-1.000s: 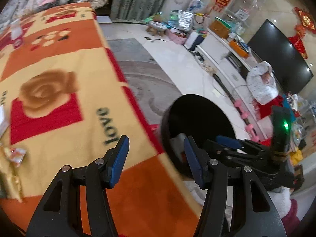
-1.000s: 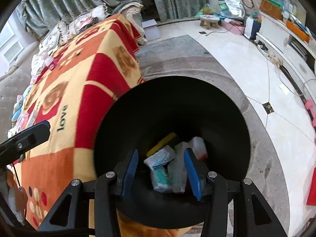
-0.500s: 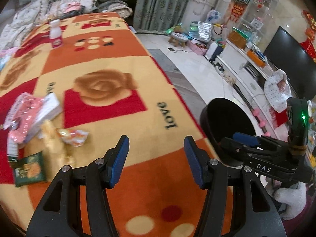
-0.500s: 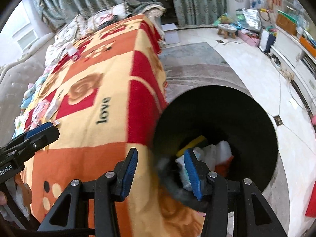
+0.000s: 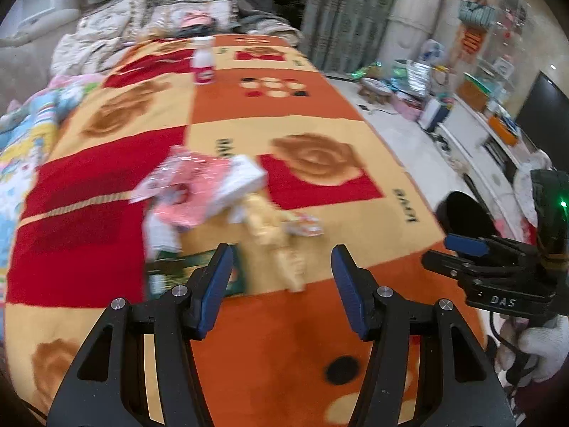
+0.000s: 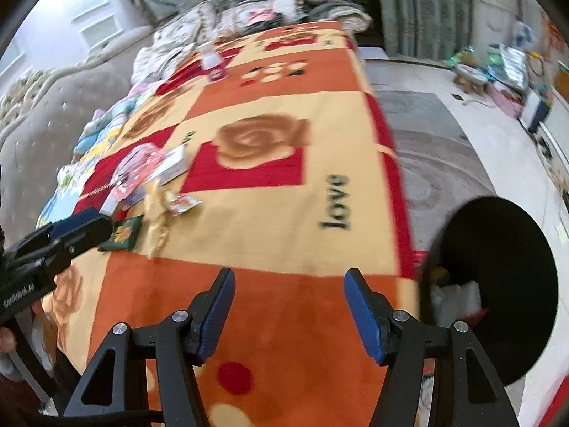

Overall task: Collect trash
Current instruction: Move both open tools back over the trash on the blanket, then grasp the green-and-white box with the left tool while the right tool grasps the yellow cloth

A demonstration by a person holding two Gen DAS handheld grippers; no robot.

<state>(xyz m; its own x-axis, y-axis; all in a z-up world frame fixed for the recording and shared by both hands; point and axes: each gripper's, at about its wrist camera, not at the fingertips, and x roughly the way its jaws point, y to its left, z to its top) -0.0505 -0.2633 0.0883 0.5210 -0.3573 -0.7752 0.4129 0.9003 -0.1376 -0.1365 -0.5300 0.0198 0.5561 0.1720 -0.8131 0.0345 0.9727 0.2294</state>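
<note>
A blanket (image 5: 291,338) in orange, red and yellow squares, with roses and the word "love", covers the bed. Folded clothes (image 5: 106,35) are heaped at its far end before green curtains (image 5: 341,10). A television (image 5: 544,106) stands right of the marble floor (image 6: 462,149).

Both views were fisheye — edges bowed, corners vignetted black. Daylight came from the window (image 6: 96,17) upper left, slightly blown out. Motion blur smeared the wrappers (image 5: 199,188) and blanket (image 6: 284,213) print — gripper fingers stayed sharp.
</note>
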